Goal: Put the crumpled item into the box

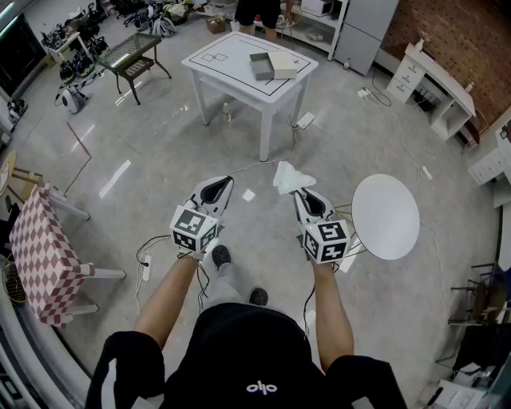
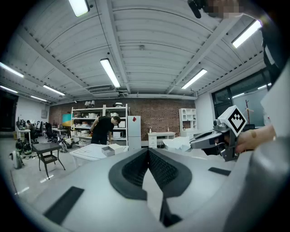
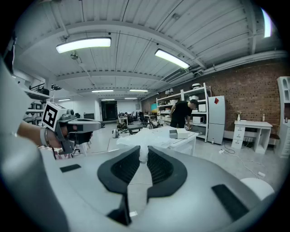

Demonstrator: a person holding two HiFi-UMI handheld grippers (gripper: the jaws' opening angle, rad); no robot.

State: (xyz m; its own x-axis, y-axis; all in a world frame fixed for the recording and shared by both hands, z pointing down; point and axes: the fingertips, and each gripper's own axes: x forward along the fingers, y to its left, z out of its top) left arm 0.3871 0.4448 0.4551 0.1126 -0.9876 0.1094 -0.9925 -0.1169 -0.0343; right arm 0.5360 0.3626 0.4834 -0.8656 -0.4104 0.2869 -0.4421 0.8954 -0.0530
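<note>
My right gripper (image 1: 300, 192) is shut on a crumpled white paper (image 1: 289, 177) that sticks out past its jaw tips; in the right gripper view the crumpled paper (image 3: 146, 137) fans out above the closed pads. My left gripper (image 1: 221, 186) is shut with nothing between its jaws, held level beside the right one. The grey open box (image 1: 261, 65) sits with its white lid (image 1: 283, 63) on a white table (image 1: 227, 68) far ahead. Both grippers hang over the floor, well short of that table. The box (image 3: 174, 133) also shows in the right gripper view.
A round white side table (image 1: 386, 216) stands to the right. A checkered red-and-white table (image 1: 36, 249) is at the left, a dark bench (image 1: 135, 53) beyond it. Cables (image 1: 263, 164) run across the floor. A person (image 1: 259, 14) stands behind the white table.
</note>
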